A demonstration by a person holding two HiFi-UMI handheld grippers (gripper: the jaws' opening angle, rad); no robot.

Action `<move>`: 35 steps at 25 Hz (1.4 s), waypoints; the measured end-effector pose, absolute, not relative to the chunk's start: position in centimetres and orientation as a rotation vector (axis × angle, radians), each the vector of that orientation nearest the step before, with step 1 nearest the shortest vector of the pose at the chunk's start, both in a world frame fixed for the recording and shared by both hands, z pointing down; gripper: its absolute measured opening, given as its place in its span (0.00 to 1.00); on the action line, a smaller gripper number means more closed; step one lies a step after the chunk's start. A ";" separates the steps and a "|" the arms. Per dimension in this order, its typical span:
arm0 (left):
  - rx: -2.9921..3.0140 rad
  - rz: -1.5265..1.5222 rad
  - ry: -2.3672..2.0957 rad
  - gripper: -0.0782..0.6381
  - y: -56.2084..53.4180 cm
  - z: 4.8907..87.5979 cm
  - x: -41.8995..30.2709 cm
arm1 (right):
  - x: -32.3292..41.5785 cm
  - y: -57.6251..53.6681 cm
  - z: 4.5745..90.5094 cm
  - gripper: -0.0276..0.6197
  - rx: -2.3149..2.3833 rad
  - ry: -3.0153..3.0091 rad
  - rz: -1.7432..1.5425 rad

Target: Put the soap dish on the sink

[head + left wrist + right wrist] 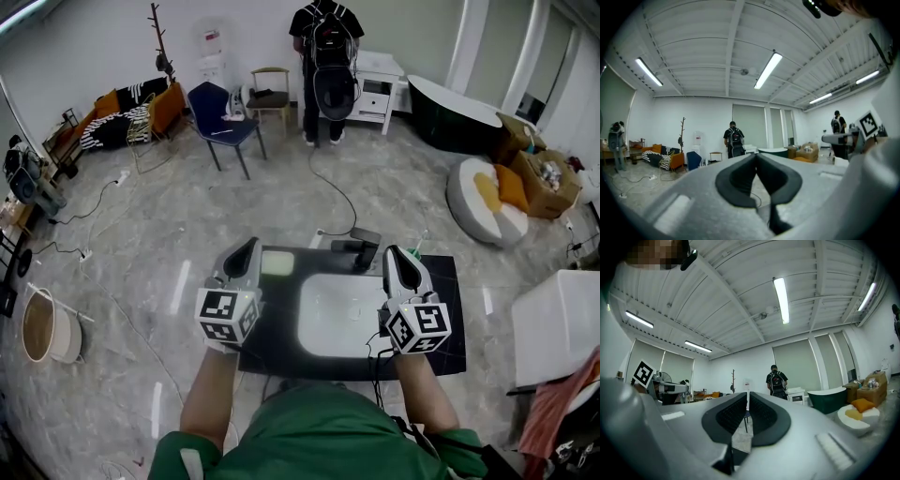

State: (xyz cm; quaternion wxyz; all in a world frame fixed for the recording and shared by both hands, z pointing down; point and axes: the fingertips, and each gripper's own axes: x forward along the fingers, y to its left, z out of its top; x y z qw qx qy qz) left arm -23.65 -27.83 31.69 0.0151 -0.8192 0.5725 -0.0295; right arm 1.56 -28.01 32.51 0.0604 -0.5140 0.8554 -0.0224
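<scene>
— Two grippers, both empty? Start with the head view.
— Yes. The left gripper (pixel 249 247) and right gripper (pixel 395 253) hang over a black counter (pixel 450 319) with the white sink (pixel 339 314) set into it. The soap dish (pixel 277 263), a small pale tray, lies on the counter at the basin's 11 o'clock corner, near the tap (pixel 357 246).
— Which gripper is nearer?
— The left, clearly. The dish sits just beside its tips, at about 3 o'clock from them. From the right gripper it is well apart at 9 o'clock, beyond the tap. Its longer side seems to run 9 to 3, though from here it looks almost square.
— Left gripper view?
— The left gripper (pixel 756 157) has its jaws together, the pads meeting at the tips with nothing between. It looks level into the room, where a person with a backpack (pixel 735 140) stands at 12 o'clock. Neither dish nor sink shows.
— Right gripper view?
— The right gripper (pixel 746 394) is much alike: jaws closed to a thin slit, holding nothing, facing the room.
— What does the next move turn on?
— My judgement: the left one would need to tip down, spread its jaws and come across the dish's short side. Whether the dish already counts as placed, I can't tell.
</scene>
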 end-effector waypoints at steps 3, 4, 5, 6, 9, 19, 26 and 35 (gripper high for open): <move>-2.556 -0.091 1.785 0.11 -27.9 31.8 -23.7 | 1.4 -28.2 32.3 0.07 -1.551 2.587 -0.069; -2.559 -0.091 1.786 0.11 -28.0 31.8 -23.7 | 1.4 -28.3 32.3 0.07 -1.549 2.588 -0.069; -2.561 -0.091 1.787 0.11 -28.1 31.9 -23.8 | 1.3 -28.4 32.3 0.07 -1.546 2.590 -0.070; -2.562 -0.092 1.788 0.11 -28.2 32.0 -23.8 | 1.1 -28.5 32.3 0.07 -1.544 2.593 -0.071; -2.562 -0.093 1.790 0.11 -28.4 32.0 -23.9 | 0.9 -28.6 32.4 0.07 -1.538 2.599 -0.071; -2.570 -0.084 1.771 0.11 -29.0 31.9 -23.9 | 0.4 -29.0 32.5 0.07 -1.529 2.607 -0.075; -2.577 -0.080 1.763 0.11 -29.4 32.1 -24.2 | -0.5 -29.0 32.6 0.07 -1.513 2.616 -0.064; -2.596 -0.085 1.769 0.11 -30.5 32.9 -25.1 | -0.9 -29.8 32.9 0.07 -1.530 2.609 -0.082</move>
